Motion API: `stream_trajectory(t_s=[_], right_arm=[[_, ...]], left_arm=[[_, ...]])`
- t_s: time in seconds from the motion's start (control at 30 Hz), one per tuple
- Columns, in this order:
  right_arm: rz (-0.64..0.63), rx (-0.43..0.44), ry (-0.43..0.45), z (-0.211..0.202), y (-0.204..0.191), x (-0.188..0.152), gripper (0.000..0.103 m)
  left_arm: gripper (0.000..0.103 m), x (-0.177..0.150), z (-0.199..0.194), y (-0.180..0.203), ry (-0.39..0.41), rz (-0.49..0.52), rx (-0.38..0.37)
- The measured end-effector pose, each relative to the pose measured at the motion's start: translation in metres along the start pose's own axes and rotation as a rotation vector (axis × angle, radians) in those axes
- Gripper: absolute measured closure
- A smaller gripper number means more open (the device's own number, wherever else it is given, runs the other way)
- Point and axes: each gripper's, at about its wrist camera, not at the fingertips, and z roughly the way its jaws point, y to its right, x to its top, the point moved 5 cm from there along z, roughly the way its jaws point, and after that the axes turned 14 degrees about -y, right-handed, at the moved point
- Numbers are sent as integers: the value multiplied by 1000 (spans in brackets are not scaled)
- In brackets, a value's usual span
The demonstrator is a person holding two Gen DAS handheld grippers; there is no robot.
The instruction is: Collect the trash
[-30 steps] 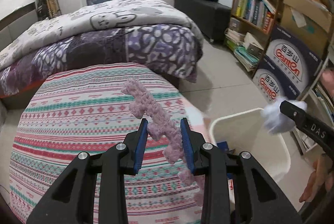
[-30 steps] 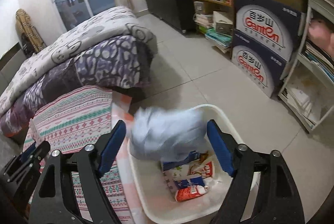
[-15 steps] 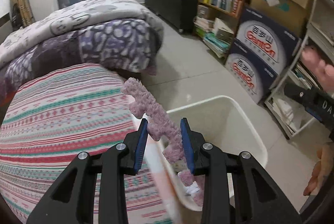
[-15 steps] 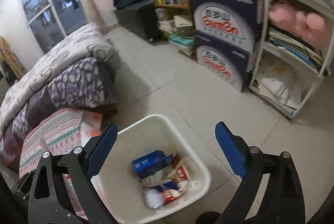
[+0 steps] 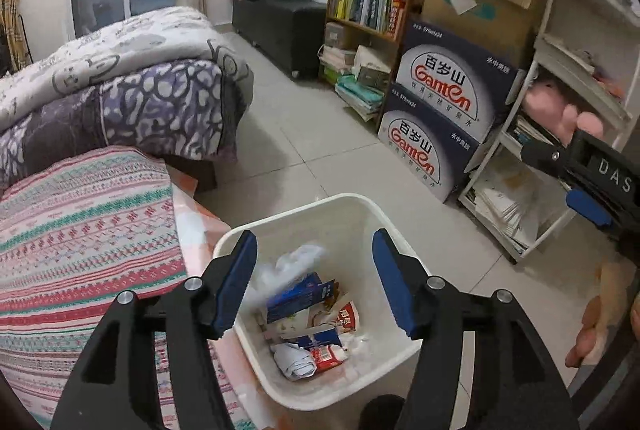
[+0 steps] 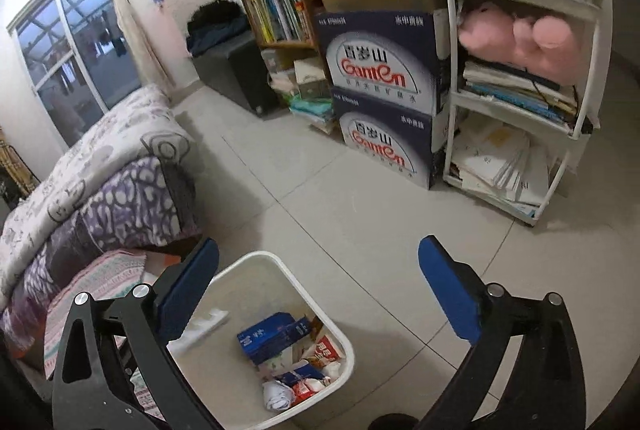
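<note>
Left wrist view: the left claw (image 5: 314, 280) is recorded with jaws parted and nothing between them, having just been opened above the white bin (image 5: 362, 201); the pink crocheted strip gripped half a second ago is gone from the pads and cannot be made out with certainty among the bin's contents. Entered in the bin: a blue carton (image 5: 300, 296), a red-and-white wrapper (image 5: 328, 354), crumpled white paper (image 5: 294, 364). In the right wrist view, the right claw (image 6: 320, 294) is likewise spread wide and empty over the same bin, its white bundle released earlier. Both drops are judged complete; both claws are free for further trash. The striped bedcover (image 5: 80, 213) lies just beside the bin.
</note>
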Motion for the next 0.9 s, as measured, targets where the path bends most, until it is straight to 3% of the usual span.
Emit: stream_trajectory(t_s=[0.1,0.37,0.6,0.73,0.9], right_arm=[[-17,-5,54,-20,-9,-3,7],[-13,-1,127,-59,-24,-28,7],[-72,2,160,-81,-43,-68,7],[-148,22,209,-96,-63,-88,7],[-254,-64,338,-113,-82,-105,7]], left_arm=[[32,-6,-22,-4,39,10,40],[25,-20,-61,-26,96,-16,87],[7,-46,-120,-51,255,-59,176],[7,-59,-147,-61,338,-104,189],[7,-64,-158,-70,355,-136,197]])
